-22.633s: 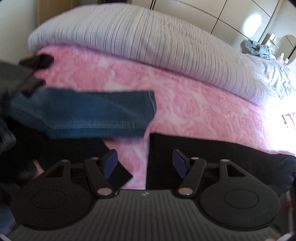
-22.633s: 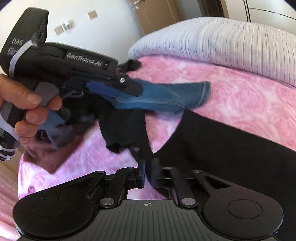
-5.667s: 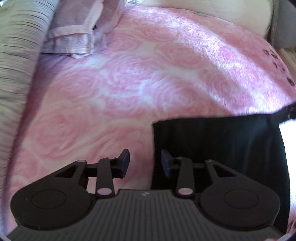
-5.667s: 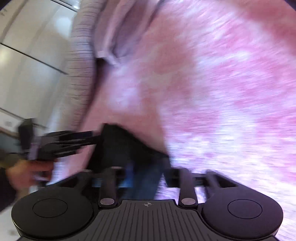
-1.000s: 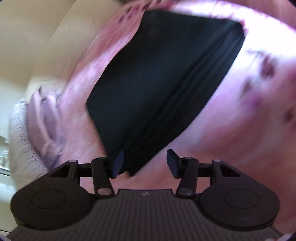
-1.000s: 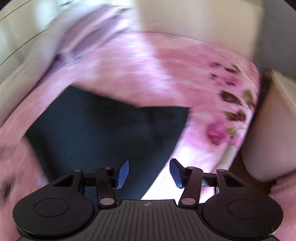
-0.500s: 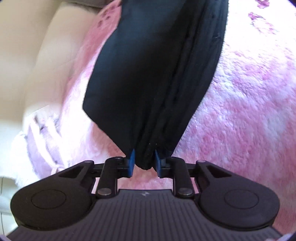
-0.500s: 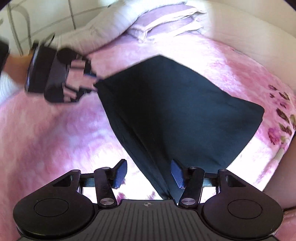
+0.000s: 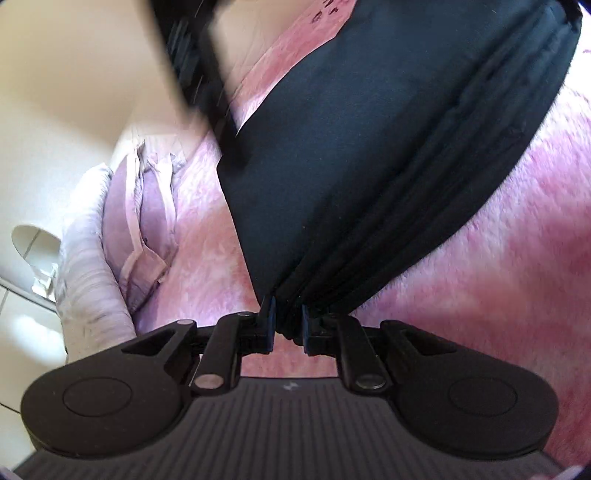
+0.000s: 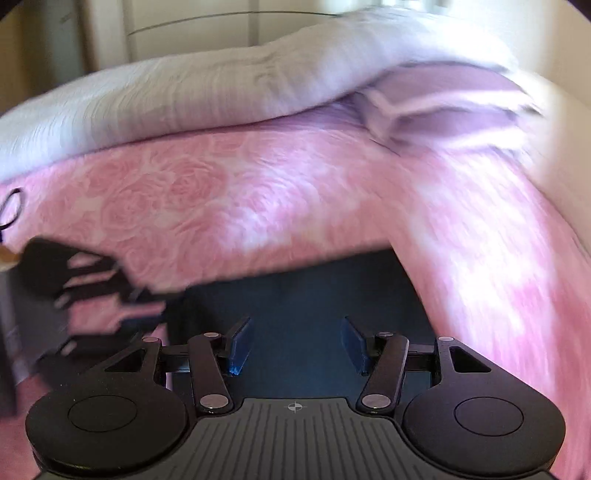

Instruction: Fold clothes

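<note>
A black garment [image 9: 388, 158] lies spread on the pink rose-patterned bedspread [image 9: 509, 266]. My left gripper [image 9: 286, 325] is shut on a bunched corner of it, and the cloth fans out away from the fingers. The other gripper shows as a dark blur [image 9: 199, 70] at the top left of the left wrist view. In the right wrist view the black garment [image 10: 295, 295] lies just ahead, under my right gripper [image 10: 295, 347], which stands open above its edge with nothing between the blue pads. My left gripper [image 10: 85, 288] appears there blurred at the garment's left corner.
A folded grey striped duvet [image 10: 184, 85] and lilac pillows [image 10: 443, 99] lie along the far side of the bed. The pillows [image 9: 147, 221] also show at the left of the left wrist view. Cupboard doors [image 10: 184, 29] stand behind the bed.
The left gripper stays shut on the garment's corner, which now looks pulled tauter. The right gripper has swung to face the duvet and sits low over the garment's edge, still open.
</note>
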Motion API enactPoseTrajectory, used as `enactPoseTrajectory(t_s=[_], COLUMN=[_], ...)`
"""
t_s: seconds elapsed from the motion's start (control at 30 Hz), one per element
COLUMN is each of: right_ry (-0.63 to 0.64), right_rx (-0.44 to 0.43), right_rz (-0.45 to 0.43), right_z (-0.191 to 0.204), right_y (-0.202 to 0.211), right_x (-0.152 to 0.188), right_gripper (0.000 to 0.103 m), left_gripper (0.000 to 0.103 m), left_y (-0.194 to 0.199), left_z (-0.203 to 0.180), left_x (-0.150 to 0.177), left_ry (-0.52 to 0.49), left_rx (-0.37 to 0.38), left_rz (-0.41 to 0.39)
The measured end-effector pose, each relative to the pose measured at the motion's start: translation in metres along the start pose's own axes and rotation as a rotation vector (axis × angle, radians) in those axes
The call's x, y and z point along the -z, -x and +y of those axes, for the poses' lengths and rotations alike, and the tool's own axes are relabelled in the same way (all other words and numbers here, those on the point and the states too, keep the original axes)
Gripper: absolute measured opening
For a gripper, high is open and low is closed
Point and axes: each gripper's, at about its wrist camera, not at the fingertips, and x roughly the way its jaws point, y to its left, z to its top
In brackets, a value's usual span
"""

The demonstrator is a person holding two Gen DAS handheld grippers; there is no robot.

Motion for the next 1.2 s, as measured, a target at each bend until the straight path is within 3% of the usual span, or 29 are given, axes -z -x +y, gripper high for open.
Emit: enactPoseTrajectory(t_s=[0.1, 0.17, 0.2, 0.27, 0.3, 0.37, 0.47, 0.53, 0.67, 0.73, 0.77, 0.9, 1.1, 1.2], right_ry=[0.142, 0.223, 0.274, 0.348, 0.295, 0.221, 0.211, 0.139, -0.004, -0.062, -0.087, -0.116, -0.145, -0.141], right_rx=[-0.069, -0.118, -0.101, -0.002, 0.015, 0.017, 0.029, 0.026, 0.040, 0.022, 0.010, -0.030, -0.123, -0.162], right_rz=[0.013, 0.059, 0.099, 0.153, 0.162, 0.158, 0.144, 0.121, 0.047, 0.033, 0.030, 0.050, 0.012, 0.038], right_z=[-0.002, 0.003, 0.007, 0.004, -0.010, -0.025, -0.021, -0.023, -0.025, -0.019, -0.015, 0.002, 0.013, 0.016], right_y=[-0.039, -0.063, -0.076, -0.099, -0.108, -0.116, -0.112, -0.103, -0.067, -0.051, -0.043, -0.029, -0.038, -0.056], right_x=[-0.024, -0.030, -0.028, -0.020, -0.016, -0.014, -0.019, -0.022, -0.020, -0.013, -0.010, 0.009, 0.001, -0.009], right_gripper=[0.056, 0.056, 0.052, 0.032, 0.021, 0.016, 0.017, 0.019, 0.034, 0.043, 0.043, 0.043, 0.043, 0.043], left_gripper=[0.010, 0.010, 0.009, 0.000, 0.000, 0.000, 0.000, 0.000, 0.004, 0.017, 0.018, 0.009, 0.004, 0.003], left_y=[-0.001, -0.004, -0.006, -0.012, -0.014, -0.014, -0.005, 0.006, 0.010, 0.005, 0.002, -0.012, -0.008, -0.006], left_z=[-0.001, -0.001, 0.000, 0.001, 0.001, -0.001, -0.003, 0.000, 0.010, 0.011, 0.011, 0.011, 0.007, 0.004], left_x=[0.003, 0.005, 0.005, 0.005, 0.007, 0.013, 0.023, 0.025, 0.019, 0.015, 0.013, 0.015, 0.015, 0.013], left_ry=[-0.014, -0.017, -0.005, 0.037, 0.064, 0.107, 0.136, 0.134, 0.020, -0.072, -0.119, -0.239, -0.186, -0.142], left_rx=[-0.012, -0.018, -0.019, -0.026, -0.024, -0.010, 0.003, 0.006, -0.019, -0.005, 0.001, 0.084, 0.070, 0.058], left_rz=[-0.018, -0.029, -0.024, 0.006, 0.032, 0.074, 0.083, 0.062, -0.028, -0.079, -0.105, -0.136, -0.116, -0.100])
